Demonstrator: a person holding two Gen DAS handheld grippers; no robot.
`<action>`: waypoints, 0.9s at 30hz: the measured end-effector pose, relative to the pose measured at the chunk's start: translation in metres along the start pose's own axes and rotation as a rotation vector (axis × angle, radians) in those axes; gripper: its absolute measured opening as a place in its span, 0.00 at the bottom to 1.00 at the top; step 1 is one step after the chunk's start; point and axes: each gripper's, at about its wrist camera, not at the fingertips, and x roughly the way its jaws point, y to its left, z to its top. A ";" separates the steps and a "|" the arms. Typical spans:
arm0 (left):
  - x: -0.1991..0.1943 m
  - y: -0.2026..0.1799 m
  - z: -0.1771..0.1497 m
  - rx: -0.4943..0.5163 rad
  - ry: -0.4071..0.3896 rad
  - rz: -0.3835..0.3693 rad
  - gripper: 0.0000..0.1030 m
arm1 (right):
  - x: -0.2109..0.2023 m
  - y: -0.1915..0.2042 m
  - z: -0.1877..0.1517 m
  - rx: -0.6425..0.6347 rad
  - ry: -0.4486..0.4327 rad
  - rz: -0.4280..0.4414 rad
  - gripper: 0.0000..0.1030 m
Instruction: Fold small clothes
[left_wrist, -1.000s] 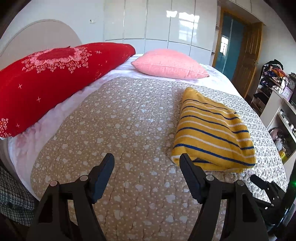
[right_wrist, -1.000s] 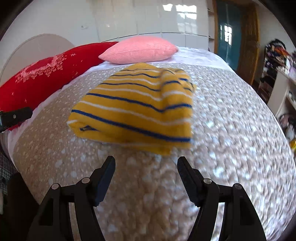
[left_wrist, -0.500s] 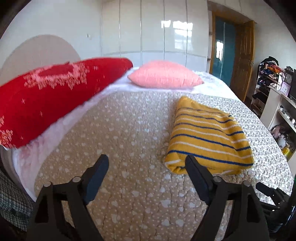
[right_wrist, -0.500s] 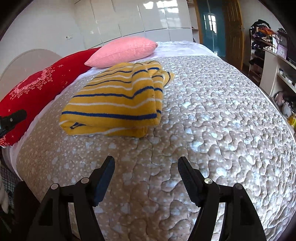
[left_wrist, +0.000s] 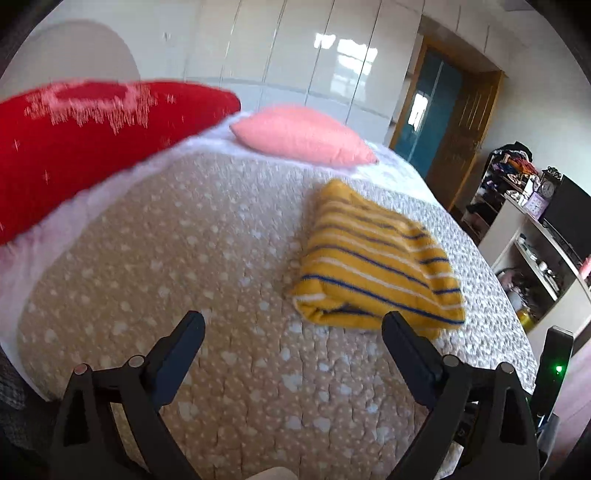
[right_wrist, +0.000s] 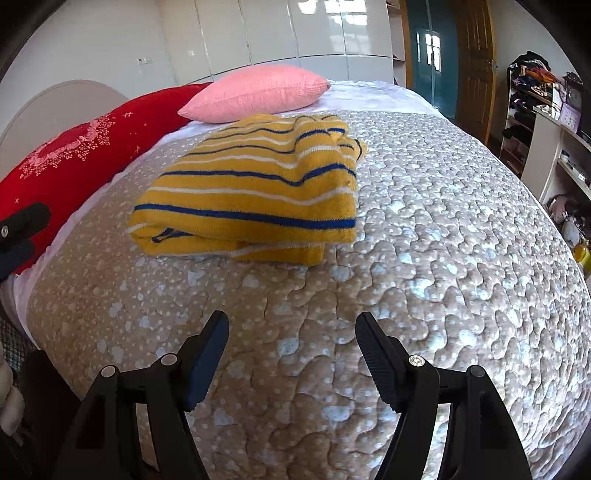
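Note:
A yellow garment with blue and white stripes (left_wrist: 376, 262) (right_wrist: 255, 188) lies folded into a thick rectangle on the beige quilted bedspread (left_wrist: 184, 258) (right_wrist: 443, 240). My left gripper (left_wrist: 293, 328) hovers over the quilt a little to the near left of the garment; its jaws are opening wide and nothing is between them. My right gripper (right_wrist: 291, 325) is open and empty above the quilt, a short way in front of the garment's near edge. The left gripper's finger (right_wrist: 22, 221) shows at the left edge of the right wrist view.
A long red cushion (left_wrist: 74, 140) (right_wrist: 74, 155) and a pink pillow (left_wrist: 303, 136) (right_wrist: 258, 92) lie at the head of the bed. White wardrobes stand behind. A wooden door (left_wrist: 461, 129) and cluttered shelves (left_wrist: 535, 221) (right_wrist: 546, 110) are to the right.
The left gripper's jaws have spread wider and its view has tilted up, blurring. The right gripper has drawn back from the garment, which now lies farther ahead of it.

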 end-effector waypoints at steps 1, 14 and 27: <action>0.002 0.001 -0.002 -0.003 0.009 0.008 0.93 | 0.001 0.001 -0.001 0.000 0.003 0.002 0.74; 0.029 -0.021 -0.040 0.083 0.179 0.074 0.93 | -0.005 -0.019 -0.011 0.029 -0.021 -0.003 0.75; 0.034 -0.053 -0.055 0.172 0.220 0.073 0.93 | -0.005 -0.033 -0.015 0.066 -0.041 0.008 0.76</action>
